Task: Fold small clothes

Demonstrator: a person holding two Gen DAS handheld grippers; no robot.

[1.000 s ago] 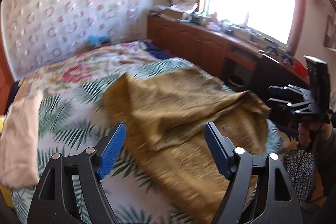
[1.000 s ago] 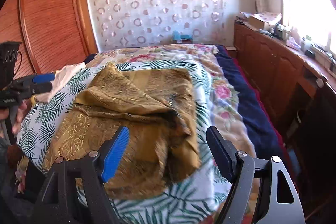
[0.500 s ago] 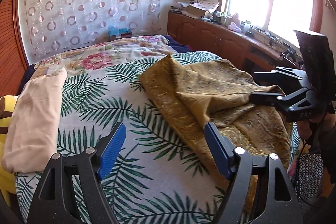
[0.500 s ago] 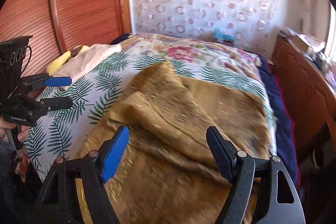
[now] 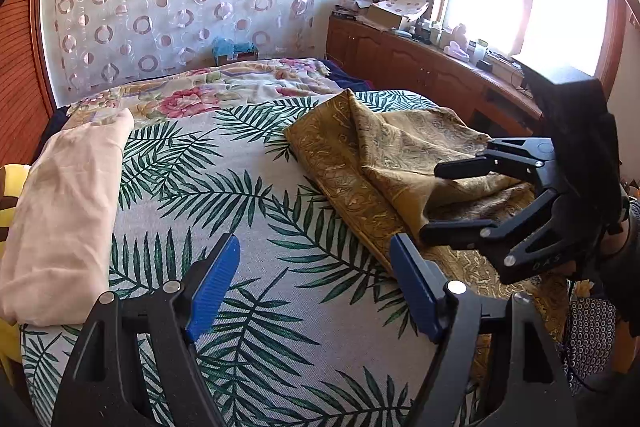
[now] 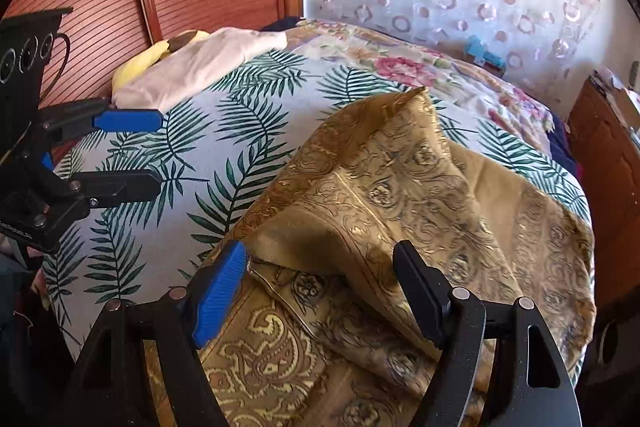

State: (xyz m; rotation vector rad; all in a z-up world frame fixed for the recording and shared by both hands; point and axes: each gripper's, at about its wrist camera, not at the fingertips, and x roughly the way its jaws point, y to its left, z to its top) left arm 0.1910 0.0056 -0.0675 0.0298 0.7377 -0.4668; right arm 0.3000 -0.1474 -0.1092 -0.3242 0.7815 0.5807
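One mustard-gold paisley-patterned cloth, crumpled, lies on the palm-leaf printed bed cover: directly under and ahead of the right claw, to the right of the left claw. One folded pale pink garment lies left of the left claw. Two claws, both spread, nothing between the jaws. Writing on the claw bodies is too small to read.
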